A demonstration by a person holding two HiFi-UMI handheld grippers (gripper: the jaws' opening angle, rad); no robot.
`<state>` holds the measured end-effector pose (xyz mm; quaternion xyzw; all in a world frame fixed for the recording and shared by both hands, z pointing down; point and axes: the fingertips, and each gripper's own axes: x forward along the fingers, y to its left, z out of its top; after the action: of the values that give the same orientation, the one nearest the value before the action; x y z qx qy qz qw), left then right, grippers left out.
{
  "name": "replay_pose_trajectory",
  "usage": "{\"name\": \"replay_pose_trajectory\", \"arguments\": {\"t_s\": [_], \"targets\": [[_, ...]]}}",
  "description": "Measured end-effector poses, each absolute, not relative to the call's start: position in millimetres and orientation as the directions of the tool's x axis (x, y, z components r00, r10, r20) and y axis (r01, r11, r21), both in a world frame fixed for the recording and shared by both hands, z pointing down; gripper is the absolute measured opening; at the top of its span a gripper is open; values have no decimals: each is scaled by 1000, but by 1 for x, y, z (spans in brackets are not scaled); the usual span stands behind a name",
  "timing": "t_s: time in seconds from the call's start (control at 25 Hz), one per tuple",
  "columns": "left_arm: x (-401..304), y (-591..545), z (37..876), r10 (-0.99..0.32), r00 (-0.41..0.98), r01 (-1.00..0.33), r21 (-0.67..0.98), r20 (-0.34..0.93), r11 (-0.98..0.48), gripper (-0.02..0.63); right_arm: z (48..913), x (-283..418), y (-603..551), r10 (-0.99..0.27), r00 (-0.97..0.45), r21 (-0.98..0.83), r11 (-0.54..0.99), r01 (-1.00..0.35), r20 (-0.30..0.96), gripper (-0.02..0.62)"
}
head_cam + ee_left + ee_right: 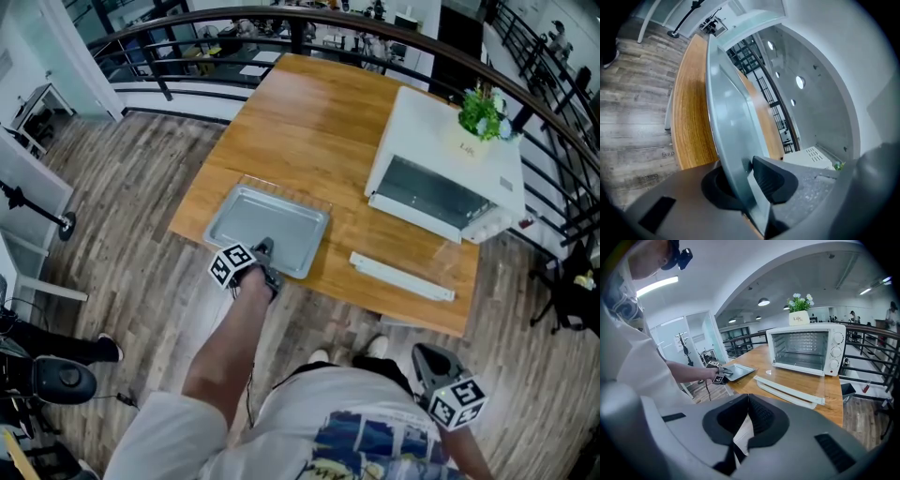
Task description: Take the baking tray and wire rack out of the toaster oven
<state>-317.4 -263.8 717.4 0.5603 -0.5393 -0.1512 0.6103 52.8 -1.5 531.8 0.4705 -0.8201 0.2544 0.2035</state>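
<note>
A: The left claw [740,171] straddles the near rim of the shallow silver metal baking tray [267,228]. Its jaws stand slightly apart and do not seem to press on the rim.

B: And the right claw [747,401]?

A: Closed on nothing, held back near the body.

B: Where does the tray sit?

A: Flat on the wooden worktop [309,131], close to its near edge and well apart from the oven.

B: How will it handle?

A: I judge it light, stiff and slick. The raised rim is the only real hold, and a push could slide it off the edge.

B: Farther out?

A: The white toaster oven [450,159] has its glass door [403,277] folded down towards us, which any reach into the cavity must clear. A potted plant [483,112] stands on top. I cannot make out the wire rack inside.
</note>
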Motion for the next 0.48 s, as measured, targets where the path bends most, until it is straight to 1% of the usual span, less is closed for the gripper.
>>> {"name": "replay_pose_trajectory", "arguments": {"t_s": [0.48], "targets": [[-311,-279,714,-742,247,-589,705,623,395,151,534,53,-9,-658,-482,-239,428,-872,579,3]]}}
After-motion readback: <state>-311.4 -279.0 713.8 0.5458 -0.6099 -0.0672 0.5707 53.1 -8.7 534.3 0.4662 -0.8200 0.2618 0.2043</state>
